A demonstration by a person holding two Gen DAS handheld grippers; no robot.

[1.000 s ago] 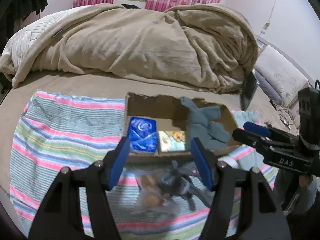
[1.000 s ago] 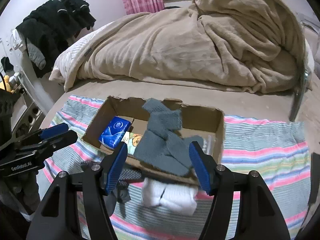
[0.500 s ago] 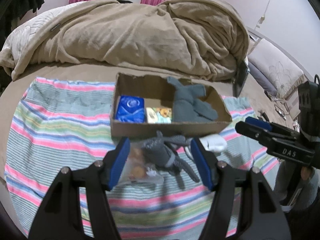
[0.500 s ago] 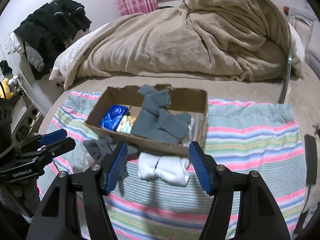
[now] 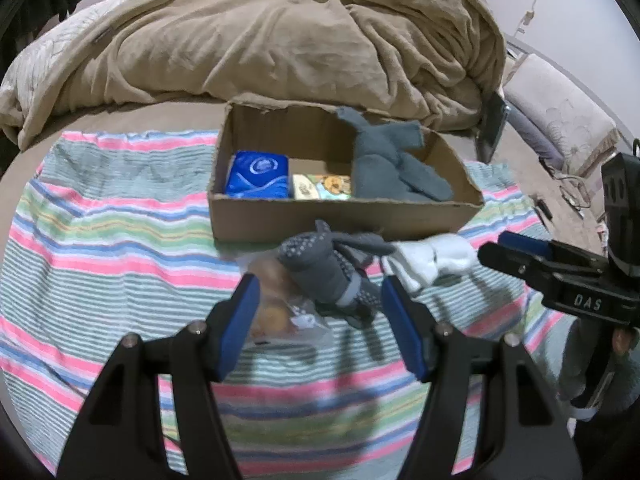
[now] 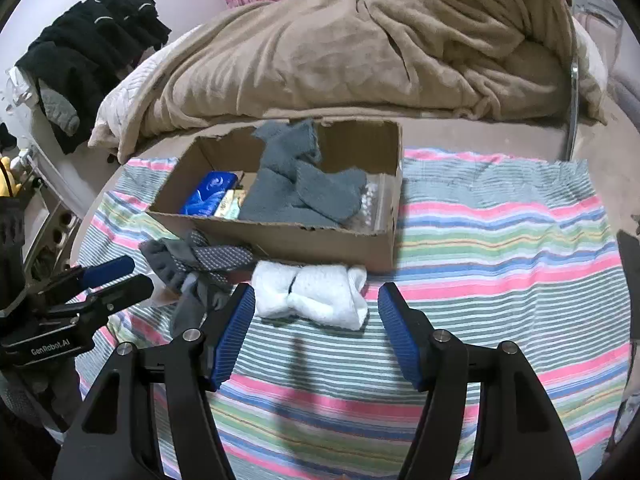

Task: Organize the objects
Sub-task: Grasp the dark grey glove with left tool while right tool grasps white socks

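A cardboard box (image 5: 344, 216) (image 6: 304, 240) stands on a striped cloth (image 5: 100, 240). It holds a blue packet (image 5: 258, 174), a small printed pack (image 5: 322, 187) and grey-blue socks (image 5: 392, 160) (image 6: 304, 184). In front of the box lie dotted dark grey socks (image 5: 324, 268) (image 6: 196, 264), a clear bag of snacks (image 5: 276, 308) and rolled white socks (image 5: 432, 260) (image 6: 316, 292). My left gripper (image 5: 320, 320) is open, just short of the grey socks. My right gripper (image 6: 316, 328) is open, just short of the white socks.
A rumpled beige blanket (image 5: 280, 48) fills the bed behind the box. Dark clothes (image 6: 88, 60) hang at the left in the right wrist view. A pillow (image 5: 560, 116) lies at the far right. The striped cloth (image 6: 500, 240) extends to the right of the box.
Both grippers have drawn back from the box toward me. The box now sits farther off, and the socks in front of it lie between the open fingers.
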